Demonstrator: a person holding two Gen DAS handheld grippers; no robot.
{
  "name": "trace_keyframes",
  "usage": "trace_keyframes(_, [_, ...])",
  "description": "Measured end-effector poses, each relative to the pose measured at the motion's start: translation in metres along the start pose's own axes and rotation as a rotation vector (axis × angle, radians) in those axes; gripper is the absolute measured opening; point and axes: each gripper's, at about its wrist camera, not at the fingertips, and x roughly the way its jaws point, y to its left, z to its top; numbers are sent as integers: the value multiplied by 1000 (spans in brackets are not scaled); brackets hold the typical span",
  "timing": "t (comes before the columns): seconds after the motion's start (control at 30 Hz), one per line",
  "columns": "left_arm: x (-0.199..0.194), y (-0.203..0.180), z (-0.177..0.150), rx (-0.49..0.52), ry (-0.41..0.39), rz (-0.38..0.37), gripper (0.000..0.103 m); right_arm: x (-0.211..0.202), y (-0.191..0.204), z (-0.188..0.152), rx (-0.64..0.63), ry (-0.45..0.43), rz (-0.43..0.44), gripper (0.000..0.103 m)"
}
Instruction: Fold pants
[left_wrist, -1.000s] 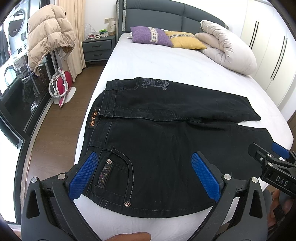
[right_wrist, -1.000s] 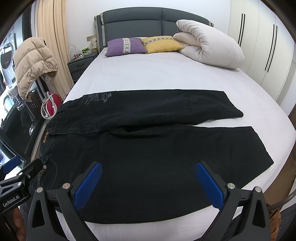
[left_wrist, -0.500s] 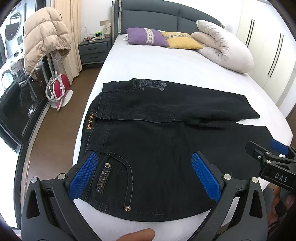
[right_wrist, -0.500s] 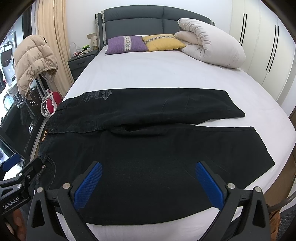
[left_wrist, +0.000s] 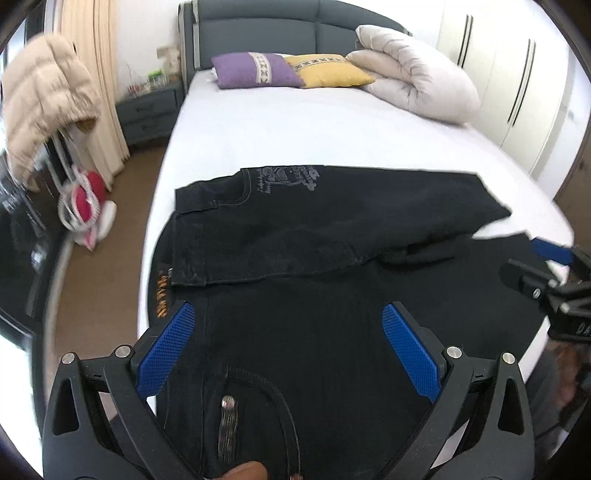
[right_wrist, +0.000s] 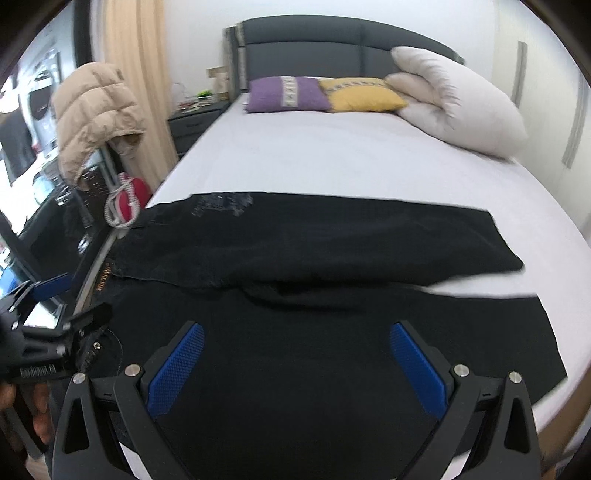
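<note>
A pair of black denim pants (left_wrist: 295, 280) lies spread across the near part of a white-sheeted bed (left_wrist: 295, 136), directly ahead of and below both tools, with its long axis running crosswise to the way they point: waistband to the left, leg hems to the right. The far leg is turned over so that it lies flat beyond the near one, with a narrow strip of sheet showing between the two hems on the right. The left gripper (left_wrist: 291, 354), its blue-padded fingers spread wide and holding nothing, hangs over the waist end, with the studded pocket (left_wrist: 255, 413) just under it and the orange-lettered waistband patch (left_wrist: 161, 291) just off its left finger. The right gripper (right_wrist: 295, 365), likewise spread and empty, hovers over the middle of the near leg, and the hem lies well off to its right. By my judgement, the next fold turns on this: the left tool is nearer the waistband, the right tool nearer the hems, and each near edge lies below and slightly behind the fingertips, so both would have to drop toward the cloth's front edge to catch it.
</note>
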Motion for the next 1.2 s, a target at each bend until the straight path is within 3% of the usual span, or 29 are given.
trace_keyframes(0.13, [26,24,45,93,-33,40,103,21,-8,23,-83,3,75,103])
trace_keyframes(0.27, [64,47,104,206,-42,-6,103,43,-19,43,-152,22,137,95])
trace_keyframes(0.4, [123,73,161,276,44,-131,103,65,-30,60,-192,43,242,86])
trace_keyframes(0.5, [173,93,190,304,133,-143,103,84,-33,66,-256,61,280,84])
trace_keyframes(0.6, [212,115,198,291,198,-178,102,104,-34,69,-292,97,314,78])
trace_keyframes(0.7, [233,124,194,288,251,-212,81,123,-34,73,-313,130,342,75])
trace_keyframes(0.9, [266,131,186,359,383,-214,79,149,-29,95,-358,138,380,72])
trace_keyframes(0.93, [267,133,186,361,388,-215,72,152,-28,101,-365,136,383,70])
trace_keyframes(1.03, [267,139,187,339,399,-213,35,163,-17,118,-398,135,392,66])
trace_keyframes(1.2, [257,136,180,386,381,-149,13,180,6,147,-472,130,413,61])
